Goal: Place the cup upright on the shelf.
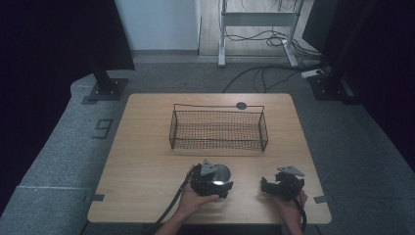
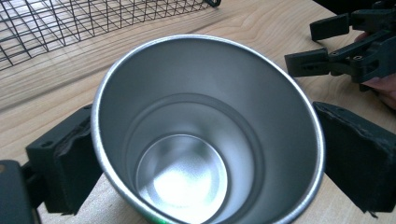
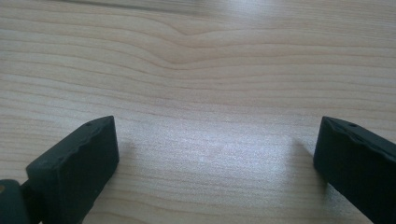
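A shiny steel cup (image 2: 205, 116) stands upright between the two black jaws of my left gripper (image 2: 205, 135), which press on its sides; I look down into its bare inside. From above, the cup (image 1: 222, 172) and left gripper (image 1: 219, 180) sit near the table's front middle, held by a hand. My right gripper (image 1: 265, 185) rests to the right of it, jaws wide apart and pointing toward the cup. That right gripper (image 3: 217, 140) has nothing but bare wood between its jaws, and the right gripper (image 2: 317, 44) also appears beyond the cup.
A black wire basket (image 1: 264, 130) stands mid-table behind the cup, and the basket (image 2: 70, 18) mesh holds nothing visible. The wooden table (image 1: 147, 161) is bare at left. A round dark grommet (image 1: 241, 105) sits at the far edge.
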The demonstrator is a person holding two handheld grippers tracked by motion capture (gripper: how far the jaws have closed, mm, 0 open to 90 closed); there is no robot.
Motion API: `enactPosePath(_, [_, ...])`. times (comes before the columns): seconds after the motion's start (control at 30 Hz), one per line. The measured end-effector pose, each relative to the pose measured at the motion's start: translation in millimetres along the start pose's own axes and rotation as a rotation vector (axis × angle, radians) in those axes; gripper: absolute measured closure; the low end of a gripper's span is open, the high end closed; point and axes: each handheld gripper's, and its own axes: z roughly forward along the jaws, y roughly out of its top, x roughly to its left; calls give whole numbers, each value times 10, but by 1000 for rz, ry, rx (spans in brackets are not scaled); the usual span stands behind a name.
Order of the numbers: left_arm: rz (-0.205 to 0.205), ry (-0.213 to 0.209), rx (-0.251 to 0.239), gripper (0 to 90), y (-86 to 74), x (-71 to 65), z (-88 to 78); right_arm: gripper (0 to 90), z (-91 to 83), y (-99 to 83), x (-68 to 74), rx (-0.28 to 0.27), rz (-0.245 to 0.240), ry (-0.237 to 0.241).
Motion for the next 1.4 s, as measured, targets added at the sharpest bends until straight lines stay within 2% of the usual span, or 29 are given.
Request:
enactPosePath(0.3, [6,19,1,119,-20,1,10,0,0,0,0,0,0,0])
enactPosePath(0.43, [18,20,0,125,-22,1,3,0,0,0,0,0,0,0])
enactPosePath(0.83, [19,18,-5,131,-30,-10,-41,0,0,0,0,0,0,0])
enactPosePath(1.4, [-2,20,-38,132,34,114,-211,0,0,0,0,0,0,0])
